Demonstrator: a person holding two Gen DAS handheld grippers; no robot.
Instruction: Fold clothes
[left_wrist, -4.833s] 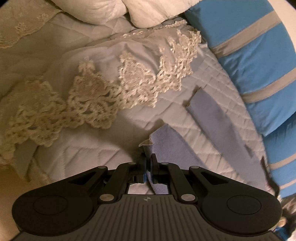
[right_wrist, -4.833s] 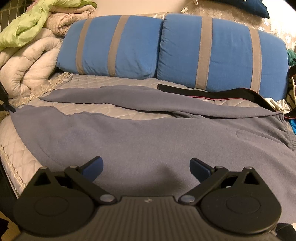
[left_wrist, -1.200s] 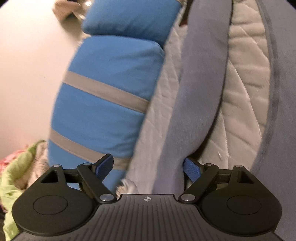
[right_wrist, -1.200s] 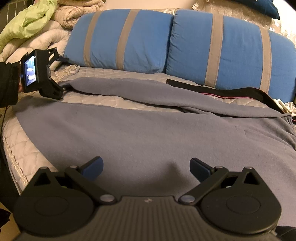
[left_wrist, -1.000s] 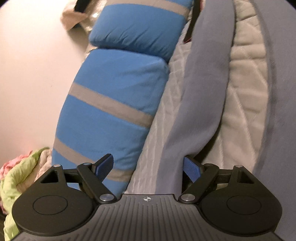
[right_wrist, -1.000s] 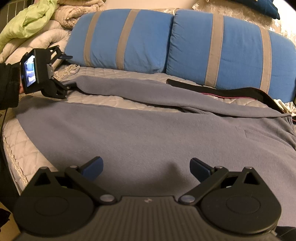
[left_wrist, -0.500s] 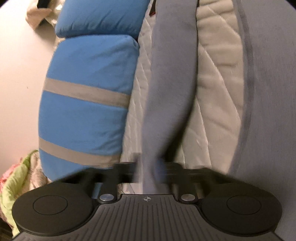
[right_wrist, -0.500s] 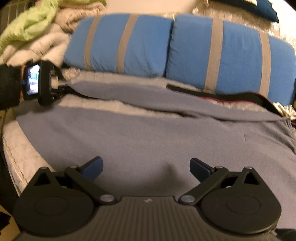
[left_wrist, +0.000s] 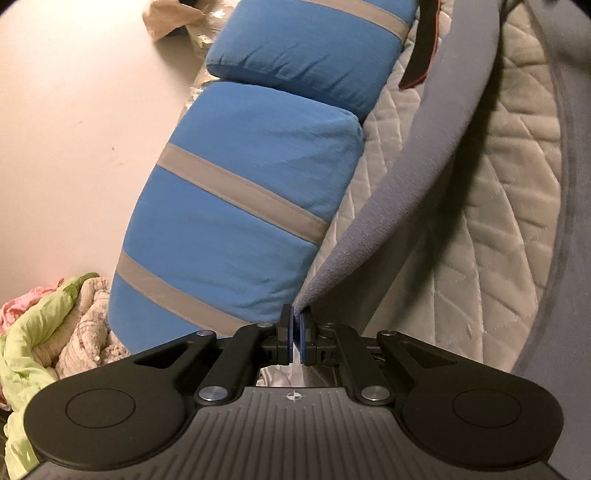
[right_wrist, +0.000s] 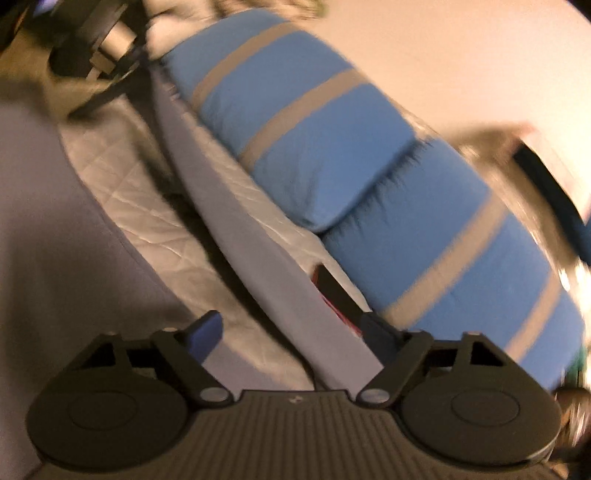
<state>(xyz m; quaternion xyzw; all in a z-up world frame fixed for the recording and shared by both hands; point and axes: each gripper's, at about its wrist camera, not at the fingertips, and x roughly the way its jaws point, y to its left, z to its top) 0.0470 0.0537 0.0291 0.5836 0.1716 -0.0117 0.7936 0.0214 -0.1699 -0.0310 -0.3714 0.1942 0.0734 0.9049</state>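
Observation:
A grey-blue garment lies spread on the bed, and one long narrow leg (left_wrist: 424, 158) of it runs along the pillows. My left gripper (left_wrist: 295, 325) is shut on the tip of that leg and holds it a little above the quilt. The blurred, tilted right wrist view shows the same leg (right_wrist: 258, 251) passing between the fingers of my right gripper (right_wrist: 291, 332). Its jaws are closing but stand wide, and the pads are clear of the cloth. The garment's broad body (right_wrist: 55, 240) lies to the left. My left gripper (right_wrist: 99, 48) appears at the top left there.
Two blue pillows with grey stripes (left_wrist: 236, 206) line the wall side of the bed. The quilted cream cover (left_wrist: 498, 221) shows between the leg and the garment's body. A black strap with a red edge (left_wrist: 421, 55) lies by the pillows. Green and beige bedding (left_wrist: 26, 332) is piled beyond.
My left gripper shut on the leg's tip and lifted it. My right gripper swung across toward the pillows and rolled, so the leg now lies between its fingers, which stand slightly narrower.

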